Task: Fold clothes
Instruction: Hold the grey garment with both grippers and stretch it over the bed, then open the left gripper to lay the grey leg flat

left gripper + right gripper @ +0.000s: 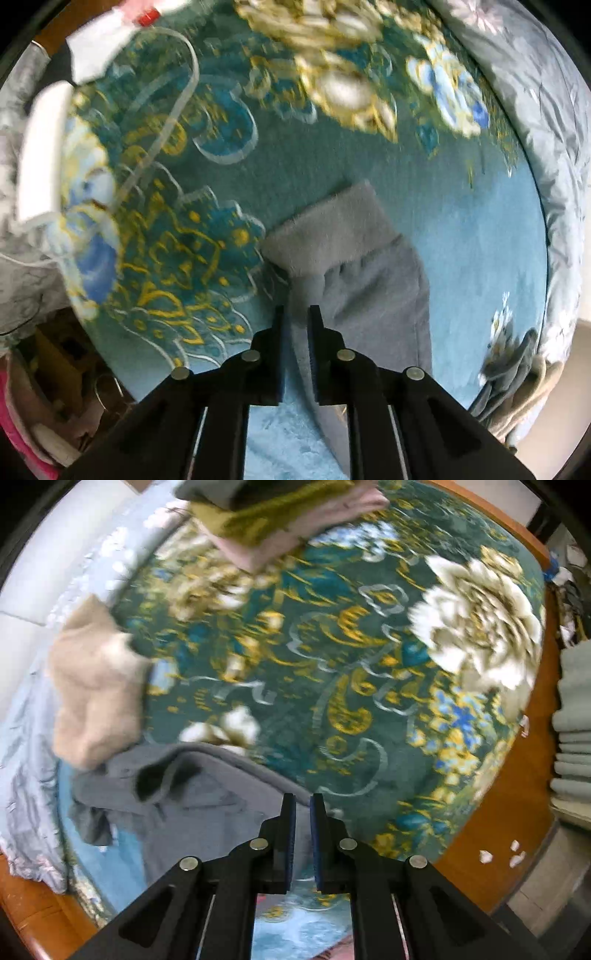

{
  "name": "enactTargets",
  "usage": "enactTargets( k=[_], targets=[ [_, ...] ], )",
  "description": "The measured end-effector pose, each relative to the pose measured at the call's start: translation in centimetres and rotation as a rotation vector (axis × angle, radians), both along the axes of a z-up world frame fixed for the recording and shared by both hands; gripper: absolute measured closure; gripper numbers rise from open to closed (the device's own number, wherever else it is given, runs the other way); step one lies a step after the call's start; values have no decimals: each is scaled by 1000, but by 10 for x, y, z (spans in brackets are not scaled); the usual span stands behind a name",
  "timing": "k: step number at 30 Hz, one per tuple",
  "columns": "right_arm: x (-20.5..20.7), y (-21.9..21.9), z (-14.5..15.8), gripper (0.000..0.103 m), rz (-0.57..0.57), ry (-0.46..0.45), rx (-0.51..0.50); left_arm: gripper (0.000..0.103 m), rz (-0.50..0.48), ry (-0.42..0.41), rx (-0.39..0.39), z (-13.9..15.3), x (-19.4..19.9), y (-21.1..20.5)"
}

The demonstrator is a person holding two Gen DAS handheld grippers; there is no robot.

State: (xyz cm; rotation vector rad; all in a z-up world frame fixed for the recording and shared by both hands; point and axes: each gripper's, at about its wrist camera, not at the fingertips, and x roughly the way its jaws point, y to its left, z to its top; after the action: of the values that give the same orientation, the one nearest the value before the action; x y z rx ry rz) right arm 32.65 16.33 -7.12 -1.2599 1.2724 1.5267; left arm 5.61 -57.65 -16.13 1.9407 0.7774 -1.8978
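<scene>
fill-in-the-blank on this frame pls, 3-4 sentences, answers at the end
1. Both grippers, the left gripper and the right gripper, pinch a garment whose colour is ____.
2. The garment lies on a floral blanket whose large flower in the right wrist view is ____ in colour.
3. In the right wrist view, the beige garment lies to the ____ of the gripper.
4. The folded stack at the top of that view has an olive piece resting on a ____ one.

Answers: grey; white; left; pink
</scene>
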Motion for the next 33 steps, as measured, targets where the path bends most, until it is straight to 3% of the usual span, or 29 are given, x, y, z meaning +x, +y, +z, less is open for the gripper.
enactTargets(
  k=[4,6,7,9,11,14,20,22,24,26,30,33],
  targets=[
    [-36,-6,12,92,70,100,-7,70,-9,73,0,37,0,0],
    [-59,-11,14,92,122,143,-21,68,-16,102,1,55,-17,13],
    [-71,-14,15,89,149,165,-28,68,-14,115,12,52,-38,18],
    [-94,-19,16,68,201,209,-42,67,-19,148,39,75,-46,37],
    [-113,-22,5,58,249,218,-73,63,-48,183,67,89,-55,68],
    [-141,-25,-17,58,324,213,-117,56,-136,219,100,120,-50,117],
    [-180,-26,-65,58,398,198,-201,54,-331,199,90,129,-23,200],
    [-189,-24,-73,60,401,215,-222,54,-374,184,84,132,-13,217],
    [-195,-22,-80,83,394,218,-240,54,-413,163,65,132,-5,229],
    [-196,-20,-80,96,401,225,-246,54,-444,144,46,135,3,239],
    [-186,0,-61,99,400,297,-220,54,-431,123,73,132,5,245],
    [-149,54,-35,99,208,382,-146,54,-433,113,84,128,6,249]
  ],
)
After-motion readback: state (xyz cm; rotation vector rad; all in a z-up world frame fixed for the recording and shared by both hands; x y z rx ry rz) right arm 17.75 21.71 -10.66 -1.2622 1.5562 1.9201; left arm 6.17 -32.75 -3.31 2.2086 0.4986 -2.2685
